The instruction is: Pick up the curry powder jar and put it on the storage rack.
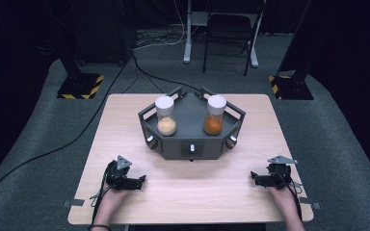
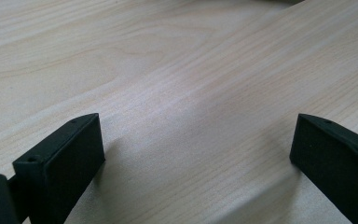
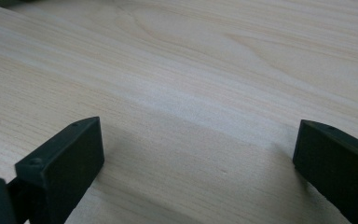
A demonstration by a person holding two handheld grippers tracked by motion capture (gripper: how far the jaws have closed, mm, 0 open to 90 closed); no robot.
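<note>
Two clear jars with white lids stand upright on a dark grey hexagonal tray (image 1: pixel 191 126) at the table's middle back. The left jar (image 1: pixel 165 115) holds pale beige powder; the right jar (image 1: pixel 215 114) holds orange powder. My left gripper (image 1: pixel 141 180) rests on the wood near the front left, jaws wide apart and pointing right. In the left gripper view the left gripper (image 2: pixel 196 154) has nothing but bare wood between its jaws. My right gripper (image 1: pixel 254 177) rests at the front right, pointing left, open; in its own view the right gripper (image 3: pixel 198 156) is likewise empty.
The light wooden table (image 1: pixel 197 192) stands on grey carpet. The tray has raised corner brackets and small knobs along its front. A black cable (image 1: pixel 53 149) runs across the floor at the left. A chair (image 1: pixel 229 29) and stand legs sit beyond the table.
</note>
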